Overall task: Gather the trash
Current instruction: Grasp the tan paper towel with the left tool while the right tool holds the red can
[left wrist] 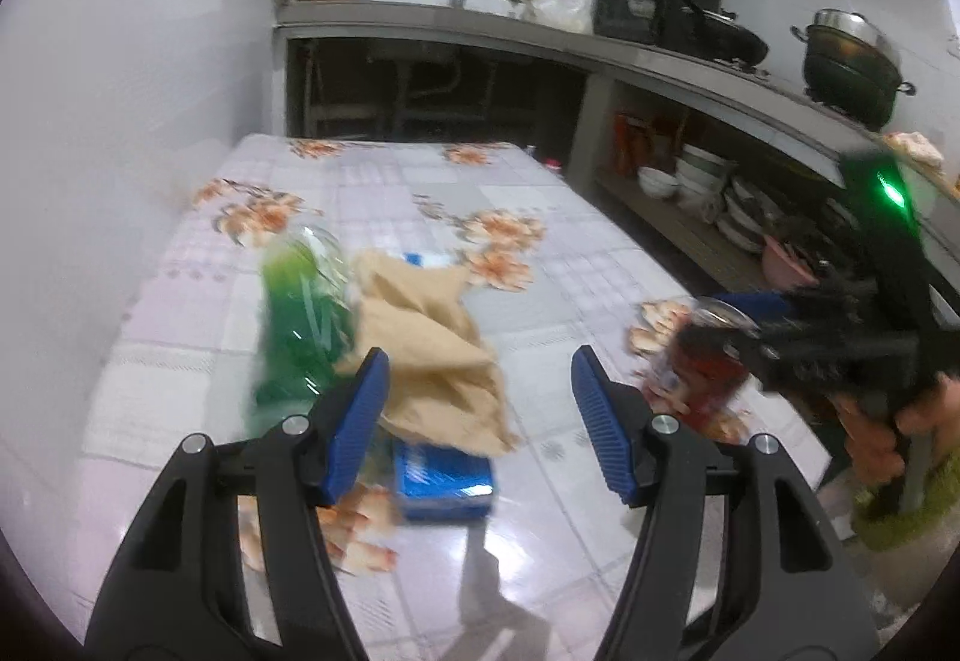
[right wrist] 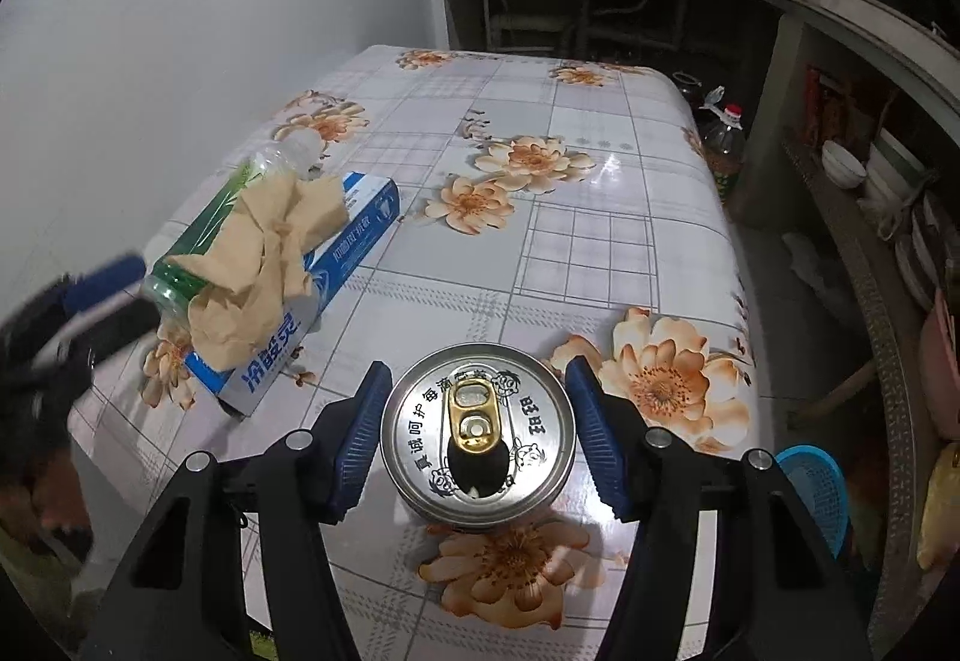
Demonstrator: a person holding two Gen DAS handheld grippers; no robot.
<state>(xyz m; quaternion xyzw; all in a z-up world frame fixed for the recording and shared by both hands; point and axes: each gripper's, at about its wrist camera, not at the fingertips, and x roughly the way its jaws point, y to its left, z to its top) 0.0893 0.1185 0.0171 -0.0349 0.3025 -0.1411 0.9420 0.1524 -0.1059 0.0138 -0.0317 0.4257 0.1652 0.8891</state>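
Right wrist view shows the right hand-held gripper [right wrist: 477, 436] at the lower centre of the frame, its blue pads set against both sides of an opened drink can [right wrist: 478, 436] standing on the flowered desk [right wrist: 600, 217]. At the left of the frame a crumpled brown paper [right wrist: 264, 265] lies over a green plastic bottle [right wrist: 198, 241] and a blue toothpaste box [right wrist: 336, 265]. Left wrist view shows the left hand-held gripper [left wrist: 480, 409] with its jaws spread and nothing between them, hovering over the paper, bottle and box. At the right edge, a hand [left wrist: 882, 433] grips the other tool.
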